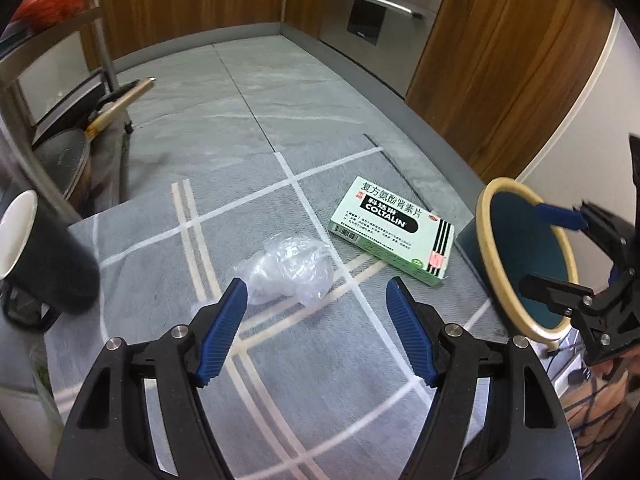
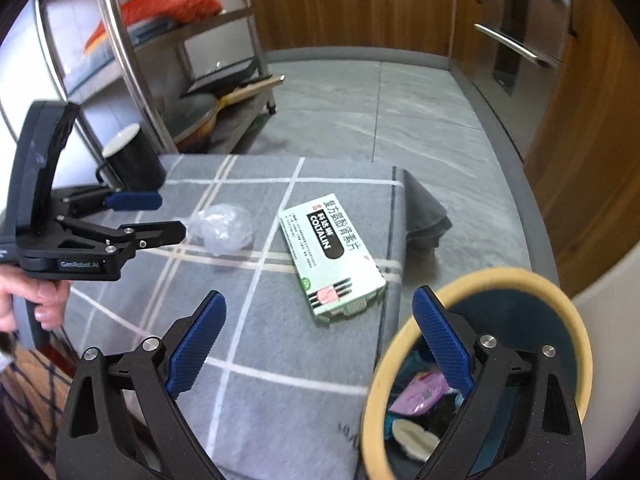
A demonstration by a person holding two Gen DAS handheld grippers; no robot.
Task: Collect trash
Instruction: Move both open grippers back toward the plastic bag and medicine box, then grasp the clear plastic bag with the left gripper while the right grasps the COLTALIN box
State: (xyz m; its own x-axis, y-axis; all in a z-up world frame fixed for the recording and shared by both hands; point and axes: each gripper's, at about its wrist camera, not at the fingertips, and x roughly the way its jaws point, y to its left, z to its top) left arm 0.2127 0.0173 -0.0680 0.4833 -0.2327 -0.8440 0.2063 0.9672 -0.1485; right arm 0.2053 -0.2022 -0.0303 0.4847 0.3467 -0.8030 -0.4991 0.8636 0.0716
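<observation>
Black cup (image 2: 134, 160) and, seemingly, pans (image 1: 60, 164) crowd the cloth's (image 2: 280, 360) edge.

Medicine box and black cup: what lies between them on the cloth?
A crumpled clear plastic wrap lies on the checked cloth between the box and the cup, plain in the right wrist view.

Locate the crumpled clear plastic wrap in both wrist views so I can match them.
Left wrist: crumpled plastic wrap low centre, just ahead of this gripper's open jaws.
Right wrist: wrap left of centre, beside the other gripper's tips.
Shared landmark: green medicine box, right of the wrap.
</observation>
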